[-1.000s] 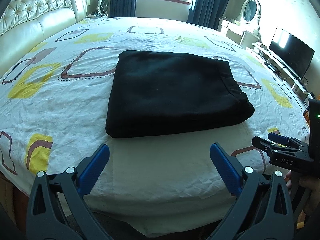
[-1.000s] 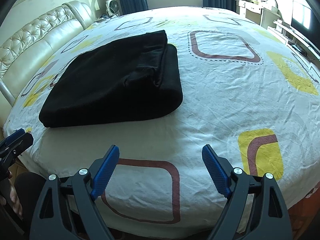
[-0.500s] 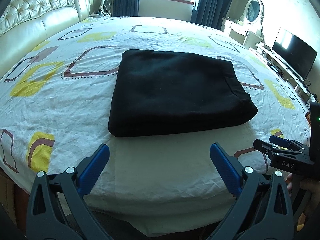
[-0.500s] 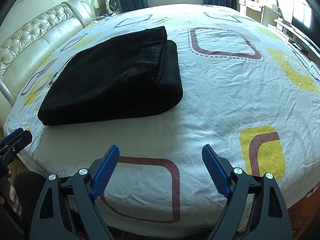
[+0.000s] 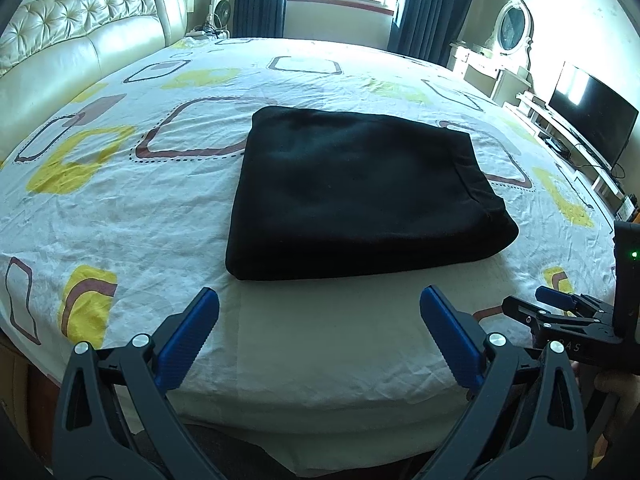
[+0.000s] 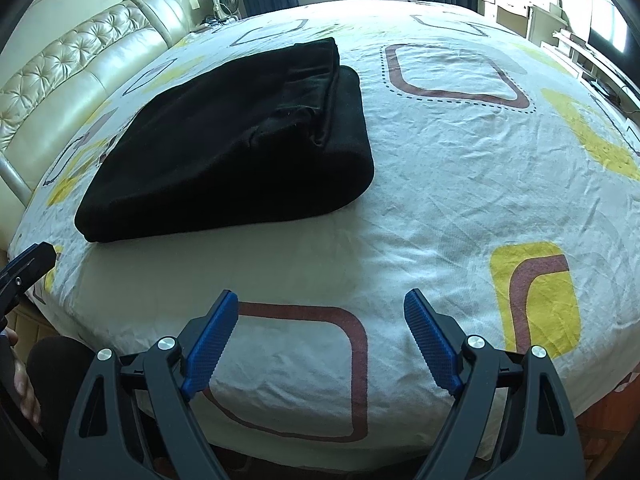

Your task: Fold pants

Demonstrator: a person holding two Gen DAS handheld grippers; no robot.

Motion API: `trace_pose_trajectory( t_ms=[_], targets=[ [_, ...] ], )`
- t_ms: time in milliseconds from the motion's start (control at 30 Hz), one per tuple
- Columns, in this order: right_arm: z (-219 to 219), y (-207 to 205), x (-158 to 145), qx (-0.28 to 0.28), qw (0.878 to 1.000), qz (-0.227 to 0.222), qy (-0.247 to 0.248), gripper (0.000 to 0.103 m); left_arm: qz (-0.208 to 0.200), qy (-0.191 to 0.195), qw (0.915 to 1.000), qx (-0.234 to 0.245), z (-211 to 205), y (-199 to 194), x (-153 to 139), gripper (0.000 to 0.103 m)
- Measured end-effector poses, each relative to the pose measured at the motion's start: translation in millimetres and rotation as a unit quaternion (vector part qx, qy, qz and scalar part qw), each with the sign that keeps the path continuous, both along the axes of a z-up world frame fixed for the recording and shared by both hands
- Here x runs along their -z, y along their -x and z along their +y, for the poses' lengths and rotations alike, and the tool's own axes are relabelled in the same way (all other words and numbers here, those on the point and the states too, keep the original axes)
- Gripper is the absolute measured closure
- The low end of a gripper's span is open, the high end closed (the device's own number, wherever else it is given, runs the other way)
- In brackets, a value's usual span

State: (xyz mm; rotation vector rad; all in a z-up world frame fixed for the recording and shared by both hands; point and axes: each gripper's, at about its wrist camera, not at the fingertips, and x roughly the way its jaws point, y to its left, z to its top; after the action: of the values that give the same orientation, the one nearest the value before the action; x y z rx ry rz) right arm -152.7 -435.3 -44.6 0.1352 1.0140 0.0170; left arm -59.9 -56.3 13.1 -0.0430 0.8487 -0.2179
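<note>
Change: over the last second the left view rose a little, so the folded black fleece pants (image 5: 360, 192) sat slightly lower and farther in frame; the pants themselves had not shifted on the bed.
Pants: a thick rectangular bundle, lying near the near edge of the round bed with its white sheet printed in yellow and brown squares (image 5: 120, 208), roughly in the middle of that edge's span. In the right view the pants (image 6: 240, 132) showed stacked layers, with a smaller top layer ending short of the rounded fold at the right end.
Left gripper (image 5: 320, 336): blue-padded fingers spread wide, holding nothing, hovering over the near edge of the bed, apart from the cloth.
Right gripper (image 6: 320, 336): likewise spread and empty, over the near edge further to the right; its tip also showed at the right border of the left view (image 5: 560, 308).
Key relation: the pants lay straight ahead of the left gripper and ahead-left of the right one, so the left was nearer. The bundle's long axis ran about parallel to the near edge.
Judgement: the folding looked finished, or one last fold remained.
</note>
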Motion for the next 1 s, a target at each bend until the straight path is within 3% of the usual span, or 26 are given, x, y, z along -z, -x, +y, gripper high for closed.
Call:
trace_pose_trajectory(
  t_ms=[200,400,667,800,1000],
  targets=[
    [2,-1,2,-0.004,1.000,0.005,-0.001,0.019,-0.008,-0.011,0.9999,0.001,-3,0,-5,0.002],
    [3,0,3,-0.007,1.000,0.009,-0.004,0.019,0.015,-0.061,0.9980,-0.002,-15,-4,-1,0.002],
    [7,1,5,-0.014,1.000,0.016,-0.006,0.019,0.027,-0.026,0.9990,0.024,-16,-7,0,0.002],
    [7,1,6,-0.015,1.000,0.019,-0.008,0.019,0.002,-0.063,0.9980,0.009,-19,-8,-8,0.002],
    [6,1,7,-0.015,1.000,0.020,-0.012,0.019,-0.028,-0.041,0.9986,0.017,-15,-14,-19,0.002]
  ],
)
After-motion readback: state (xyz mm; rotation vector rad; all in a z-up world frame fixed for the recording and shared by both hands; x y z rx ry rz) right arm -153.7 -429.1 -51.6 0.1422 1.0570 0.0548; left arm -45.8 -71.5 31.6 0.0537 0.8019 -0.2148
